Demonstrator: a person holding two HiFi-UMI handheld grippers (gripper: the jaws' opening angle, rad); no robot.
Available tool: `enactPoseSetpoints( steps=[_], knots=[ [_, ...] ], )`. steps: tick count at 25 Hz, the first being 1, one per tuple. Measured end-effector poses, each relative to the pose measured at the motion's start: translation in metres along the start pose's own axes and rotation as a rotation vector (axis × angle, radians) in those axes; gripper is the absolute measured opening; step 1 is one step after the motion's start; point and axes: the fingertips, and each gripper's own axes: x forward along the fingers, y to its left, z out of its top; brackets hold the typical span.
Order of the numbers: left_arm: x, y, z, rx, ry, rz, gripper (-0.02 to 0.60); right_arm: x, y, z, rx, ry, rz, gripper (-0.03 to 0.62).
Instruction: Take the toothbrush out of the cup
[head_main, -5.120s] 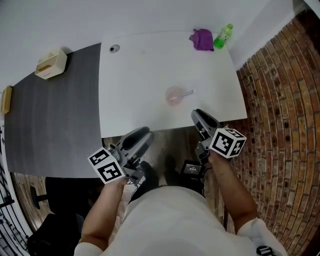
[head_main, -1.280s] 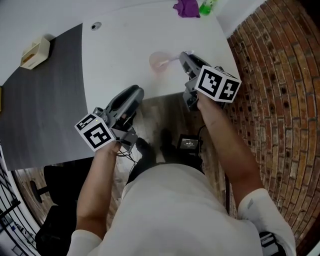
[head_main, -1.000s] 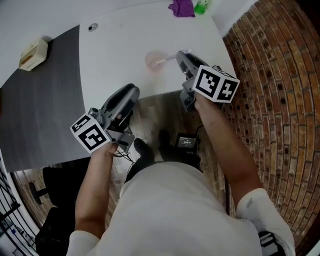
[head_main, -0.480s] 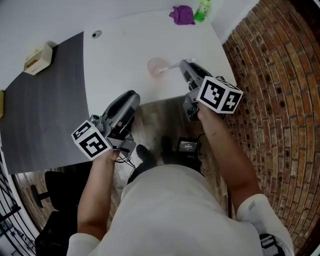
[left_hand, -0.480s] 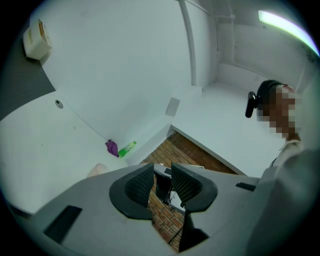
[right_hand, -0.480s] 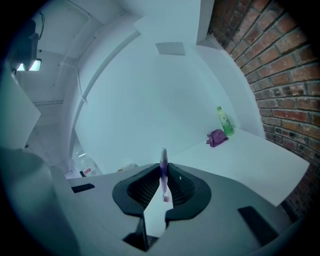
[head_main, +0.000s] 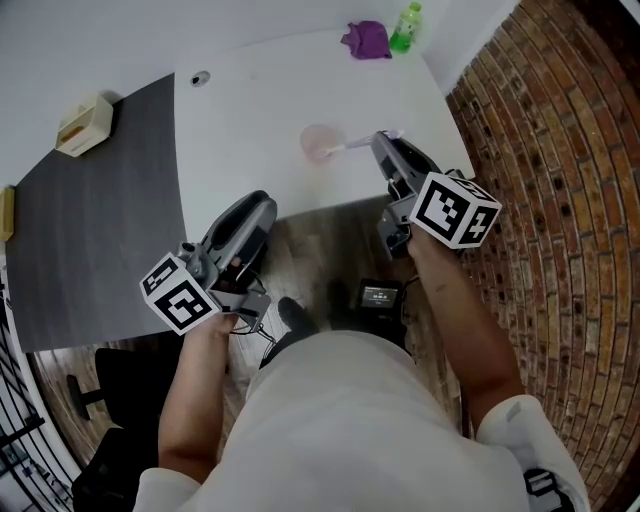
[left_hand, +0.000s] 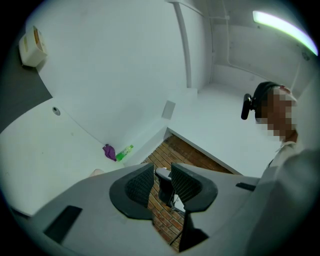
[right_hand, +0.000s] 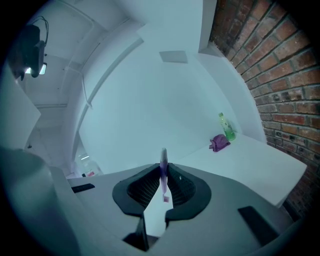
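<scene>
Your right claw (head_main: 384, 141) is clamped on the toothbrush (head_main: 354, 146). In the right gripper view the brush (right_hand: 163, 169) stands upright between the two pads, which press on it from both sides, and its tip pokes above them. From your head view the brush runs sideways from that claw to the pink cup (head_main: 318, 142), and its far end lies at the cup's rim. You cannot tell from here whether that end is clear of the cup. The cup stands on the white bench (head_main: 255, 105), close to its near edge.

Your left claw (head_main: 262, 204) hangs off the bench, over the wooden floor (head_main: 330, 245). Its jaws are a little apart and grip nothing (left_hand: 161, 172).

A purple cloth (head_main: 366, 40) and a green bottle (head_main: 405, 27) sit together at the bench's far corner.
</scene>
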Motion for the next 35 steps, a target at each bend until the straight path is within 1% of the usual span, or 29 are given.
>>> enactPoseSetpoints(
  steps=[9, 14, 17, 21, 26, 35],
  knots=[
    [-0.012, -0.014, 0.009, 0.011, -0.012, -0.006, 0.100, -0.024, 0.022, 0.017, 0.017, -0.051, 0.036, 0.055],
    [-0.020, -0.024, 0.017, 0.016, -0.033, -0.018, 0.100, -0.037, 0.032, 0.024, -0.019, -0.072, 0.045, 0.055],
    [-0.023, -0.030, 0.019, 0.026, -0.040, -0.021, 0.100, -0.044, 0.035, 0.027, -0.023, -0.083, 0.050, 0.055],
    [-0.024, -0.034, 0.018, 0.037, -0.035, -0.024, 0.100, -0.053, 0.037, 0.027, -0.006, -0.089, 0.052, 0.054],
    [-0.026, -0.037, 0.016, 0.038, -0.025, -0.029, 0.100, -0.060, 0.042, 0.026, 0.044, -0.093, 0.064, 0.055],
    [-0.033, -0.045, 0.012, 0.030, -0.010, -0.047, 0.100, -0.073, 0.054, 0.022, 0.066, -0.104, 0.083, 0.055]
  ],
)
